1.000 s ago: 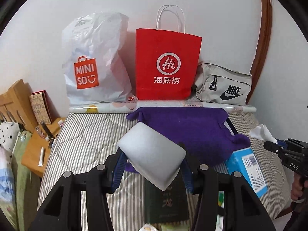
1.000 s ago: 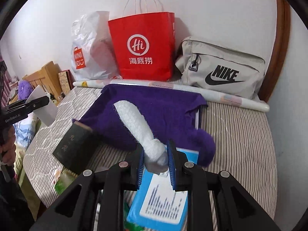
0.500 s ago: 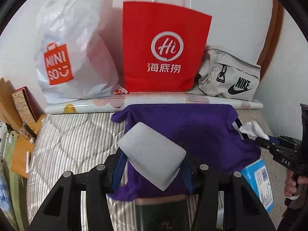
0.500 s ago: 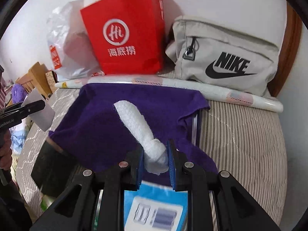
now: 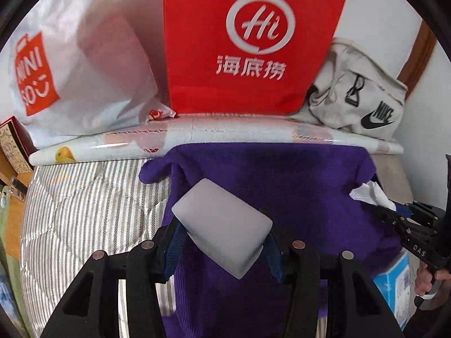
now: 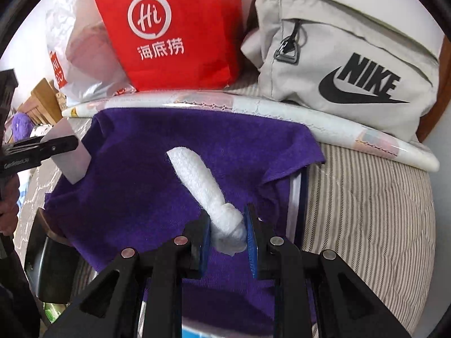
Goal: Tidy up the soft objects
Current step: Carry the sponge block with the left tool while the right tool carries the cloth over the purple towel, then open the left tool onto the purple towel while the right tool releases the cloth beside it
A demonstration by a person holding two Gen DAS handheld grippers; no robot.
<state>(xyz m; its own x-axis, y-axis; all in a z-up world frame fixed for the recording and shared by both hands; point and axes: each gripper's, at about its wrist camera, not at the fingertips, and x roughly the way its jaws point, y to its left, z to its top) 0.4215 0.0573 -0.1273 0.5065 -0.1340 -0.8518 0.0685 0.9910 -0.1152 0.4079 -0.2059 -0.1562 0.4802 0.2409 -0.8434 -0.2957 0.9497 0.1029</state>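
Purple towel (image 5: 282, 186) spread flat across the far half of the bed (image 5: 84, 202), its back edge just short of the long rolled sheet (image 5: 225, 132) lying along the bed's far edge; one right-hand corner curled up off the striped cover. Left gripper (image 5: 222, 242) hovering above the towel's near-left part, jaws clamped on a pale grey foam block (image 5: 222, 225), tilted, one corner pointing down between the blue pads (image 5: 174, 242). Right gripper (image 6: 227, 242) above the towel's near-right part, jaws pinched on the knotted end of a white rolled cloth (image 6: 203, 186), the roll sticking out forward and leftward over the purple fabric; whether touching the towel, cannot tell. From the right wrist view, left gripper (image 6: 64, 143) seen at the left edge with the grey block (image 6: 73, 157) over the towel's left border. Behind the roll, against the wall: white MINISO plastic bag (image 5: 76, 64) at the far left corner, red paper bag (image 5: 248, 42) in the middle, beige Nike pouch (image 6: 352, 56) at the far right. Blue box (image 5: 394, 287) at the near right, partly under the towel. Dark flat object (image 6: 53, 270) poking out beneath the towel's near-left corner.
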